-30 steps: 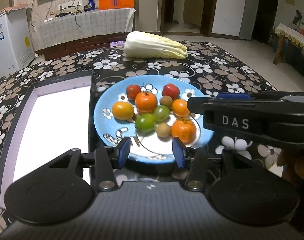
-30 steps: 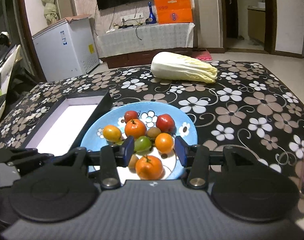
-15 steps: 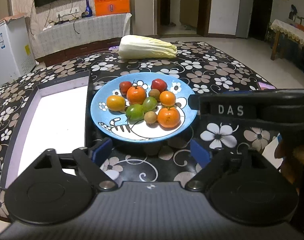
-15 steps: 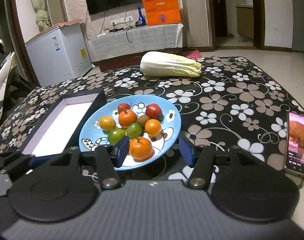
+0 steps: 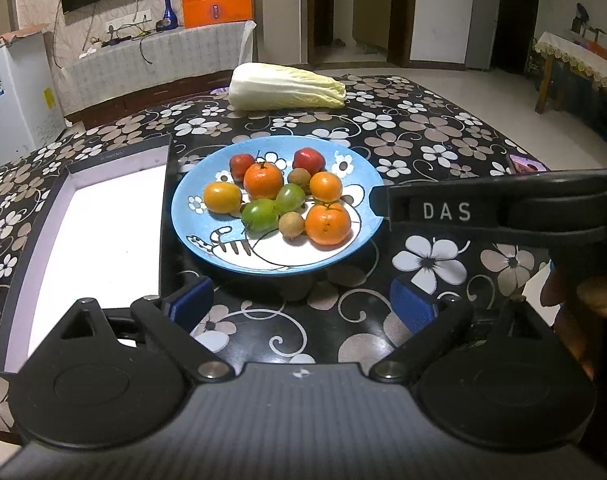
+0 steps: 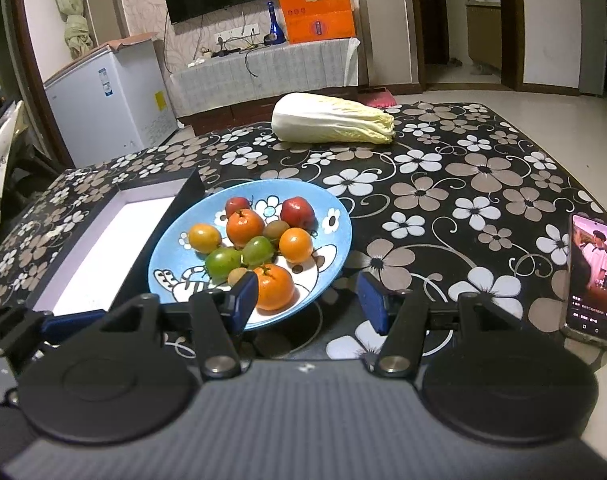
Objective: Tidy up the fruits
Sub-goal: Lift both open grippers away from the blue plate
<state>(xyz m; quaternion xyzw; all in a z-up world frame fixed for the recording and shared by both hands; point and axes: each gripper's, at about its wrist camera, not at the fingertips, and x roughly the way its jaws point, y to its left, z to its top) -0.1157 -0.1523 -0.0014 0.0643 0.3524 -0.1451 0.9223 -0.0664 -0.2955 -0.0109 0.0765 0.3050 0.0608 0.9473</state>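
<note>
A blue plate (image 5: 355, 252) holds several small fruits: oranges, green and red ones, small brown ones. The nearest is a large orange (image 5: 327, 224). The plate also shows in the right wrist view (image 6: 339, 240), with the large orange (image 6: 273, 286) at its near edge. My left gripper (image 5: 301, 306) is open wide and empty, in front of the plate. My right gripper (image 6: 307, 300) is open and empty at the plate's near rim; its body crosses the left wrist view (image 5: 495, 212) on the right.
A black box with a white inside (image 5: 99, 236) lies left of the plate, touching it. A napa cabbage (image 5: 283, 88) lies at the table's far side. A phone (image 6: 595, 280) with a lit screen lies at the right edge.
Both grippers have pulled back from the plate and opened wider, the left one most. The fruits have not moved.
</note>
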